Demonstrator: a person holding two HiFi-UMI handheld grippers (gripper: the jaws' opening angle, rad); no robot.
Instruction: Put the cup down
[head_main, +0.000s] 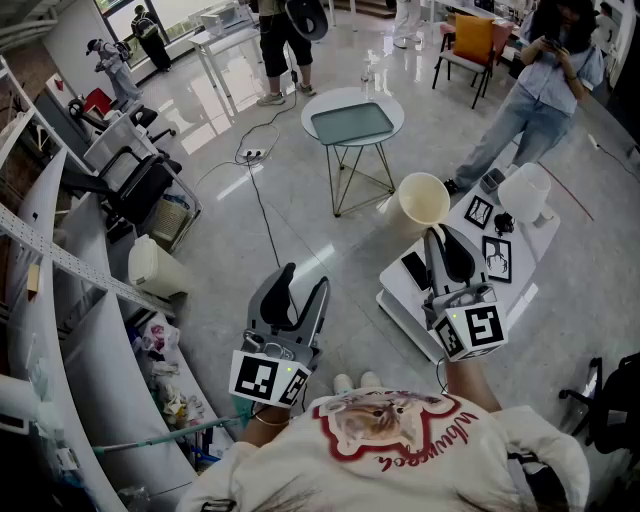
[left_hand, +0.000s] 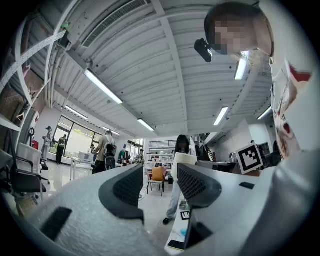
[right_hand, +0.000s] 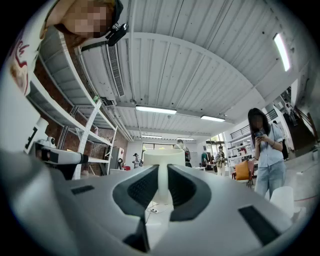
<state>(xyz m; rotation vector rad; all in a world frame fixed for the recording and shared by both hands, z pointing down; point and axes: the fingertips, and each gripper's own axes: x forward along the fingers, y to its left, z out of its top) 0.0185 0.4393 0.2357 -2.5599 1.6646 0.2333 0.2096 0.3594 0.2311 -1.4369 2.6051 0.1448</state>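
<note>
Past the shirt's (head_main: 400, 440) illegible red script, the right claw (head_main: 440, 237) pinches the cream cup (head_main: 422, 197); the left claw (head_main: 306, 277) stands spread.

Cup (head_main: 423, 198) sits between the jaws of the right gripper (head_main: 437, 238), clamped by its wall, body out past the tips. A low table (head_main: 535, 245) lies under and to the right of those jaws, with a second cup (head_main: 525, 192) on it off to their right. Left gripper (head_main: 305, 278) jaws stand apart over floor, nothing between them. Ahead of both pairs, well apart: a round table (head_main: 350, 95) with a tray (head_main: 352, 123) on it.
</note>
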